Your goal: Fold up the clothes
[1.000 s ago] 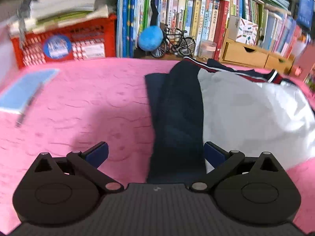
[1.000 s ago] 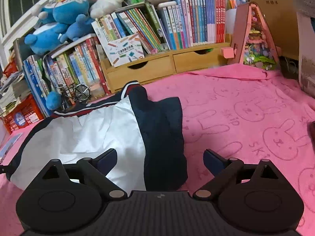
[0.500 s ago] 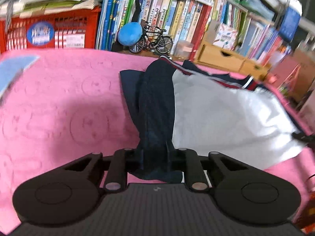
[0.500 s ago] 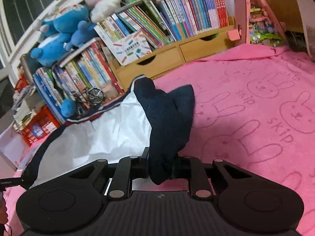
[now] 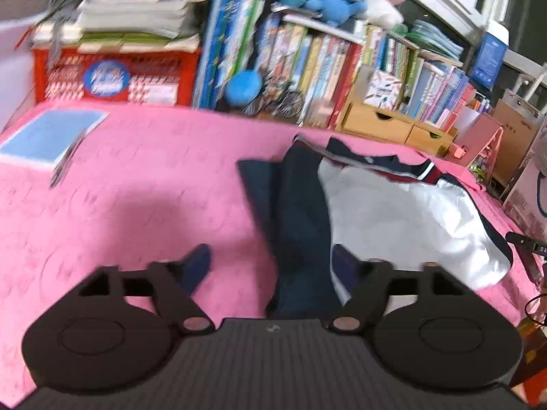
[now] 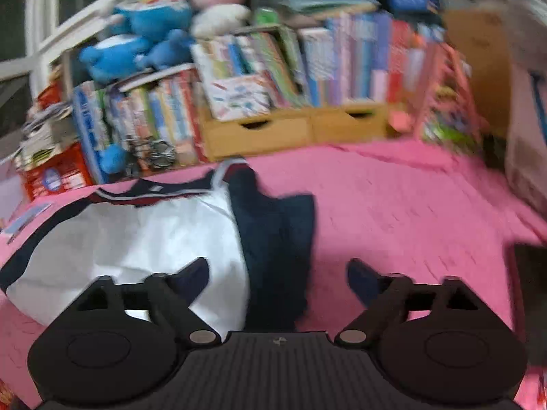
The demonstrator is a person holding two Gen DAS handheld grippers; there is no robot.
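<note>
clothes here are coming down to one garment (image 5: 393, 218), a white-bodied top with navy sleeves and a red-and-white striped collar, lying spread on the pink blanket (image 5: 143, 184) in front of the bookshelves. i'm seeing a navy sleeve (image 5: 301, 225) running lengthwise along its left edge, and in the right wrist view the other navy sleeve (image 6: 277, 239) is lying along the right edge, partly doubled over.

i'm holding the left gripper (image 5: 270, 263) with its jaws spread wide, gripping nothing, the sleeve end lying between them. the right gripper (image 6: 277, 273) is likewise gaping, empty, straddling its sleeve's lower end.

i'm judging the fabric as light, soft and limp; the white panel is looking slightly glossy and creased, so it is probably sliding easily and not keeping a fold by itself. pinching the navy cuff ends or the hem corners is looking best to me, where the cloth is doubled and thicker. whether these sleeves are already lying as a finished fold or are waiting to go inward, i am not able to tell.

a red crate (image 5: 112, 75) behind is carrying stacked papers on top; the wooden drawers (image 6: 294, 130) are sitting shut under books, their contents hidden.
</note>
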